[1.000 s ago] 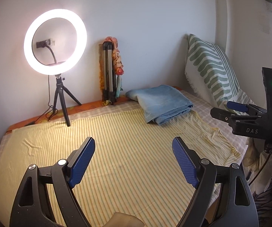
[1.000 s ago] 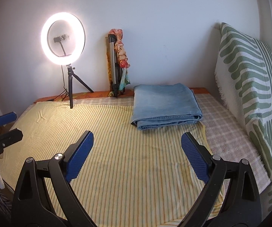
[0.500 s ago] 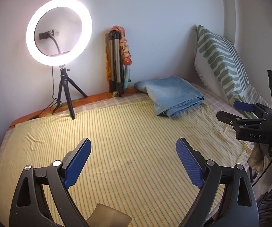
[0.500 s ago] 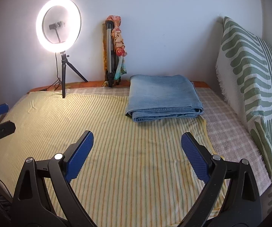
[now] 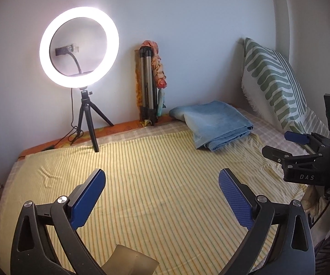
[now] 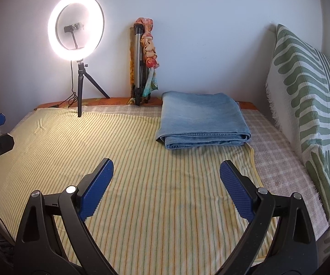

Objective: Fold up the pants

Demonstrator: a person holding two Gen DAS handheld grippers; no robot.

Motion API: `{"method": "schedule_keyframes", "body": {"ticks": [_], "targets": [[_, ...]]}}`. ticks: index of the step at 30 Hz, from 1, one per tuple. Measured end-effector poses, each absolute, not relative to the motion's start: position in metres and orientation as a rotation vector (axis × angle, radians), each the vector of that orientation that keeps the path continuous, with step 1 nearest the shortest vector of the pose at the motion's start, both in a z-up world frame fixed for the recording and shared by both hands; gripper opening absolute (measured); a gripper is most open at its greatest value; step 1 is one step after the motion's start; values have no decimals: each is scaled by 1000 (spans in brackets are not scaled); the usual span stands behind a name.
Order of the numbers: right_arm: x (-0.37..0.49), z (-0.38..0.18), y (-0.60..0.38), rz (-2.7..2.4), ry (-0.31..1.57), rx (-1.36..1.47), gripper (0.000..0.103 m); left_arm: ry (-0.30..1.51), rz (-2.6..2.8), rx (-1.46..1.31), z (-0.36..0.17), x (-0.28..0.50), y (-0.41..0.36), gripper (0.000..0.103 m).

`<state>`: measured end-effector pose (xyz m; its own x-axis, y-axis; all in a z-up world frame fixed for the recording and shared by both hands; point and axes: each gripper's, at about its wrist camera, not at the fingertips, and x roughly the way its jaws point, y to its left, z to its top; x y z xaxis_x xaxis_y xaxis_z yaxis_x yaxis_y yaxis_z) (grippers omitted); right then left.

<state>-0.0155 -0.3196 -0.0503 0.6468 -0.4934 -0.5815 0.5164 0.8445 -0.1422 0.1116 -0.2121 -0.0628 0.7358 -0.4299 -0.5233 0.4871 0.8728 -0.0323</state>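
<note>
Folded blue pants [image 6: 201, 120]: at far side of bed [image 6: 142, 206], on yellow striped cover, near wall. Left gripper [image 5: 162, 194]: jaws wide, just been opening, nothing between. Right gripper [image 6: 167, 185]: jaws wide apart, empty, above cover.

A lit ring light [image 6: 76, 26] stands on a small black tripod [image 6: 80, 87] at the far left of the bed, its cable trailing beside it. A folded silver tripod [image 6: 138, 64] with a patterned cloth [image 6: 148, 43] draped on it leans against the white wall [image 6: 210, 23]. A yellow striped sheet [image 6: 142, 194] covers the bed; a checked cover [image 6: 279, 160] lies to the right, below an upright green-and-white pillow [image 6: 302, 87].
</note>
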Motion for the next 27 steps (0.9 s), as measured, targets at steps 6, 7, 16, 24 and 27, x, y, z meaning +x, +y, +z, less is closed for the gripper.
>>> {"method": "schedule_keyframes", "body": {"ticks": [6, 7, 16, 24, 27], "targets": [[-17, -52, -320, -573, 650, 53, 96, 541, -510, 122, -62, 110, -215, 99], [-17, -52, -320, -573, 650, 53, 96, 540, -512, 126, -62, 109, -215, 99], [-12, -52, -317, -558, 658, 46, 96, 533, -503, 132, -61, 106, -214, 99], [-6, -55, -316, -539, 670, 51, 96, 524, -498, 138, -60, 104, -214, 99], [-5, -57, -315, -537, 675, 44, 96, 519, -496, 136, -59, 103, -213, 99]]}}
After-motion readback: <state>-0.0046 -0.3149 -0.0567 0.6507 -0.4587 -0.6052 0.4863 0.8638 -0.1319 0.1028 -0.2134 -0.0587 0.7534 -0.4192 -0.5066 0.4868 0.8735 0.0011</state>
